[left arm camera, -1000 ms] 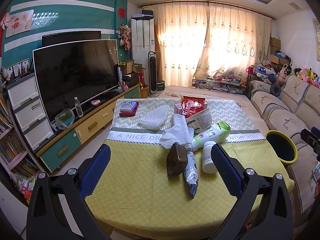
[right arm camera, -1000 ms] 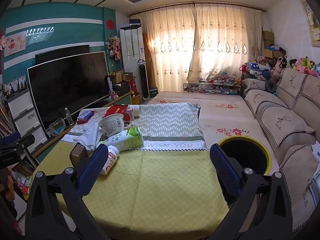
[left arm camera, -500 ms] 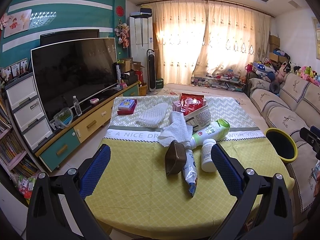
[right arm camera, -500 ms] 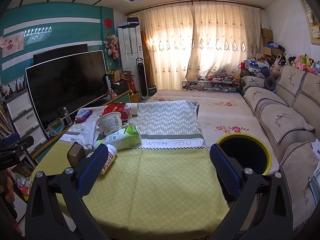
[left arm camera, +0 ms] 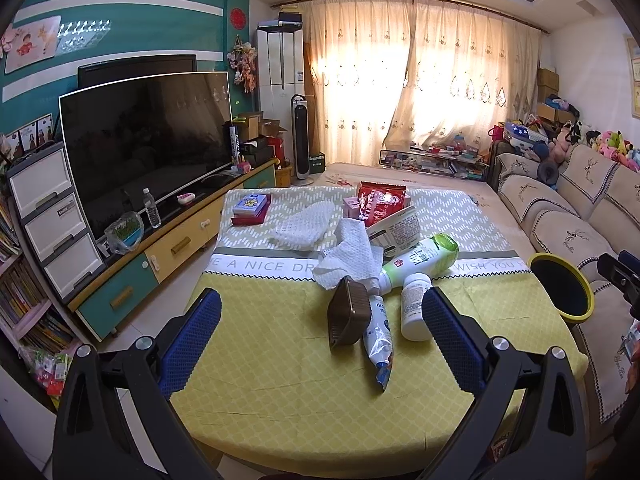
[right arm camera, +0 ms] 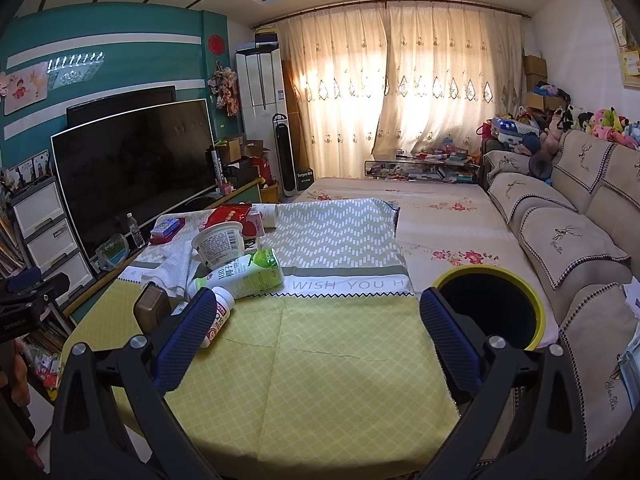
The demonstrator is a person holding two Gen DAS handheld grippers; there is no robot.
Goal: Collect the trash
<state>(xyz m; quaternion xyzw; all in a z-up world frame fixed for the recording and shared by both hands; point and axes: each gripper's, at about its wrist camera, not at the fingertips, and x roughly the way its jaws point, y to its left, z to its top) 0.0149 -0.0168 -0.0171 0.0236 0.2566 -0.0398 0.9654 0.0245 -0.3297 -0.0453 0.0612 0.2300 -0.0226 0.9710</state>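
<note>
Trash lies in one heap on the yellow patterned tablecloth: a brown plastic tray, a small white pill bottle, a white and green drink bottle, crumpled white paper towel. Both the left gripper and the right gripper hover with jaws wide apart and empty. I think it is best to take first the nearest loose piece, closing squarely across its narrow side, then carry it to the black bin with yellow rim beside the table.

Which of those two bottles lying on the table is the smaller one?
The white pill bottle, nearer the camera; the green-capped bottle behind it is larger.

Trash pile beside yellow-rimmed bin
</note>
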